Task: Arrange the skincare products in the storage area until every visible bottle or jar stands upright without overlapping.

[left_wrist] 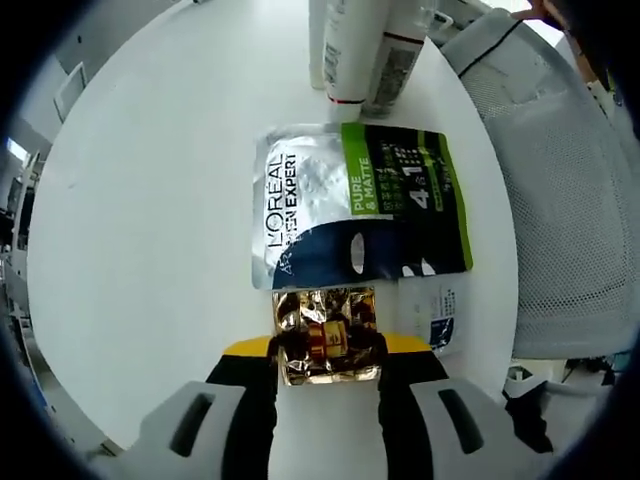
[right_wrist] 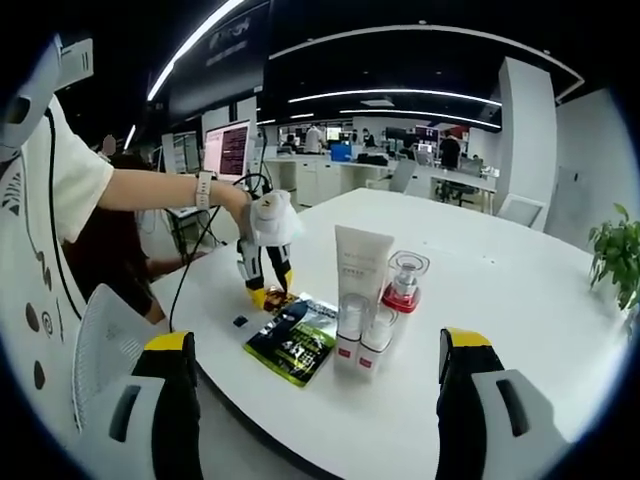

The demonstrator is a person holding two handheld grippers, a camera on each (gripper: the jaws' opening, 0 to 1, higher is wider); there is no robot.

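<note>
Left gripper view: the left gripper (left_wrist: 328, 358) sits low at six o'clock, its jaws drawn in close on a small gold foil packet (left_wrist: 327, 335) lying on the white round table (left_wrist: 150, 230); the packet is pinched between the two black jaw tips, its top edge touching a large flat sachet (left_wrist: 360, 205), silver, green and dark blue, which lies flat just above at twelve o'clock of the packet; a small white and blue sachet (left_wrist: 432, 320) peeks out beside the right jaw at three o'clock, partly under the large sachet; up at twelve o'clock of the view stand white bottles (left_wrist: 355, 50), their lower parts in frame; a white mesh chair (left_wrist: 560, 200) curves along the table edge at three o'clock.

Right gripper view: the right gripper (right_wrist: 315, 385) hangs wide open, jaws far apart and holding nothing, above the near table edge; between them stand a tall white tube (right_wrist: 360, 270), two small clear-capped bottles (right_wrist: 365, 335) touching in front of it, and a jar with a red collar (right_wrist: 405, 280) at its three o'clock, all upright; the large sachet lies flat at nine o'clock of the tube; beyond it the left gripper reaches down from a person's hand (right_wrist: 240, 205).
</note>
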